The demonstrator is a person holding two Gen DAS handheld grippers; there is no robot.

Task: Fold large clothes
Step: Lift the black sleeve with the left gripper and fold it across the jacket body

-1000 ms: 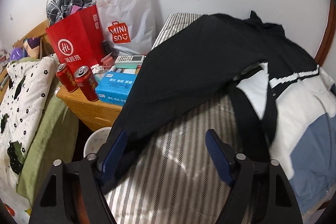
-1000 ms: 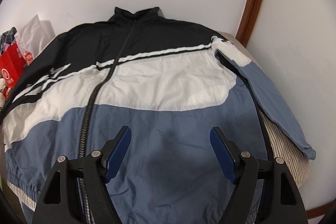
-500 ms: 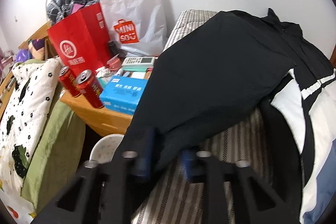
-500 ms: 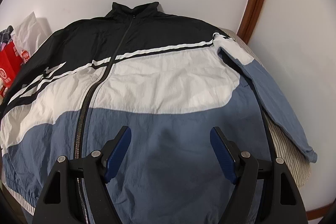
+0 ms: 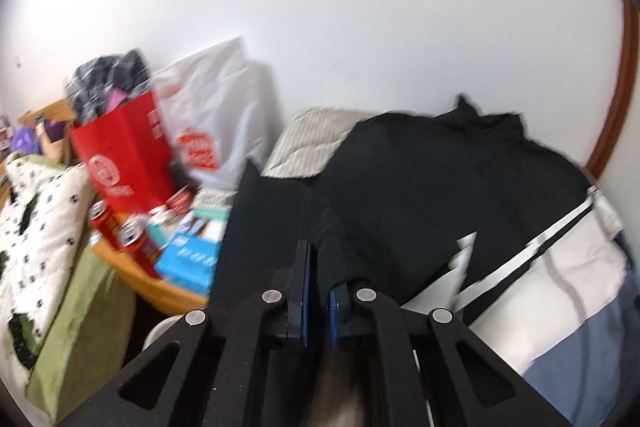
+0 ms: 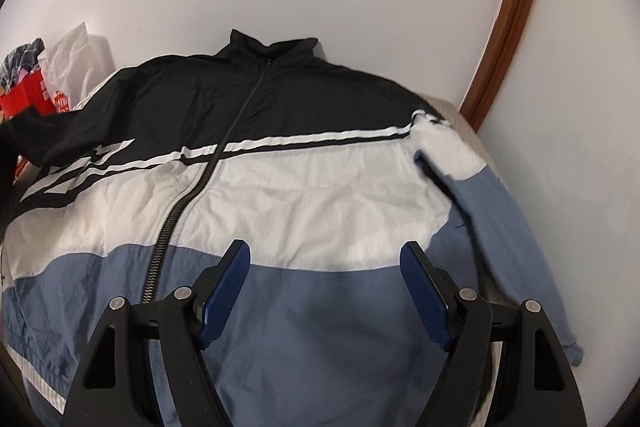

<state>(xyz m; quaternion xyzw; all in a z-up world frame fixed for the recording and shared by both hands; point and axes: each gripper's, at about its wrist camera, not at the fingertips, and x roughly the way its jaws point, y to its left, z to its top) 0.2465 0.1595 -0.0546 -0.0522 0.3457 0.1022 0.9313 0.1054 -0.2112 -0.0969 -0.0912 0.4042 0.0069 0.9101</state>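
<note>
One striped bed against a white wall.

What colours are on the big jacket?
The jacket is black on top, white in the middle and blue below, with white stripes; the right wrist view shows it best.

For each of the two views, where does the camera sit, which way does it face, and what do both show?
Left wrist: behind the left gripper, shut on the black sleeve, facing the cluttered wooden bedside table.
Right wrist: behind the open right gripper, looking down over the black, white and blue zip jacket toward the wall.
Shared: the jacket, red paper bag, white plastic bag.
</note>
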